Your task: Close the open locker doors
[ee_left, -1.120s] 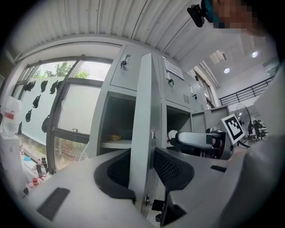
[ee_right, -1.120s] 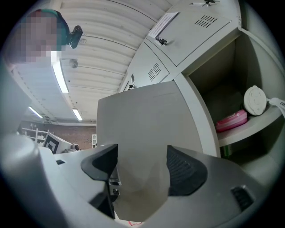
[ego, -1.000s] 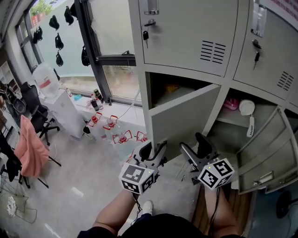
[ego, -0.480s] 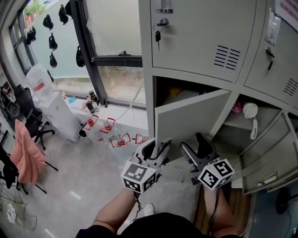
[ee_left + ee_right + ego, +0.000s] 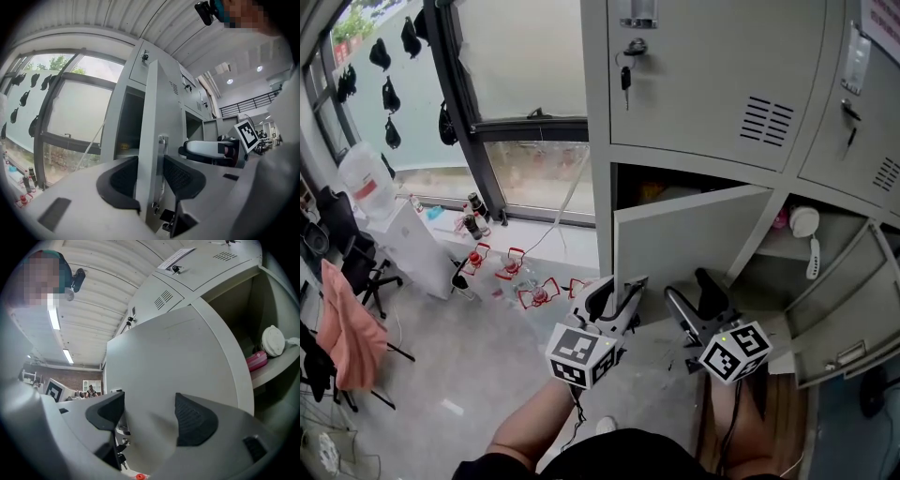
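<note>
The grey locker door (image 5: 689,239) in the middle row stands partly open, hinged at its right. My left gripper (image 5: 614,292) is at the door's free left edge. In the left gripper view that edge (image 5: 152,140) runs upright between the jaws with a pad against each side; my left gripper (image 5: 151,176) has just been opening its jaws with the edge still between them. My right gripper (image 5: 692,289) is open in front of the door's outer face (image 5: 173,362), nothing between its fingers (image 5: 194,420). A second door (image 5: 839,309) at the right hangs wide open.
The upper lockers (image 5: 712,75) are closed, keys in their locks. A white round object (image 5: 798,221) and a pink one (image 5: 256,361) lie on the right compartment's shelf. Bottles and red items (image 5: 525,281) sit on the floor by the window, left of the lockers.
The middle door has swung a little towards the locker with the left gripper on its edge. Both grippers have shifted slightly, and the head view has turned.
</note>
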The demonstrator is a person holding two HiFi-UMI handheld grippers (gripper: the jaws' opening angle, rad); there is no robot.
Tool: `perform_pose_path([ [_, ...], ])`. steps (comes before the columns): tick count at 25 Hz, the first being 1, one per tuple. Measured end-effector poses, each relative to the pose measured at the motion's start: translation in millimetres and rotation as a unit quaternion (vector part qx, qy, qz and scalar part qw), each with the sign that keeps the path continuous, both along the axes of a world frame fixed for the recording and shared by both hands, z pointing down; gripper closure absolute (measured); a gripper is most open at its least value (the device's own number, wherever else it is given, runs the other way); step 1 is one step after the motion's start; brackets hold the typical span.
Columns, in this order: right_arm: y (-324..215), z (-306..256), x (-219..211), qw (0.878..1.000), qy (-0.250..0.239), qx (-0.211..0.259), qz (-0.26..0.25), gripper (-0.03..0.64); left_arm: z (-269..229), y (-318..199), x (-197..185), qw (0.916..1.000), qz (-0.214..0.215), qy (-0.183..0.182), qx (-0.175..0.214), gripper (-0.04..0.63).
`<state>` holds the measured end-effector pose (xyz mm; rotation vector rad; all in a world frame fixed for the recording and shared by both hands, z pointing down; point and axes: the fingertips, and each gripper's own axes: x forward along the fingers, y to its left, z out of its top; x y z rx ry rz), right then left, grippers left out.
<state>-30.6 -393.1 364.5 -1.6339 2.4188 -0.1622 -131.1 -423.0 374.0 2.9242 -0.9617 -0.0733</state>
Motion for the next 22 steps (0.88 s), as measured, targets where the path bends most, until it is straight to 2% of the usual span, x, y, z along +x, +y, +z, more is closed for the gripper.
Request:
perform_pose_path([
  [22, -36, 1, 1, 0.998, -0.015, 0.009, 0.056, 0.279, 15, -28, -31, 0.9998, 0.020, -0.006, -0.003, 0.376],
])
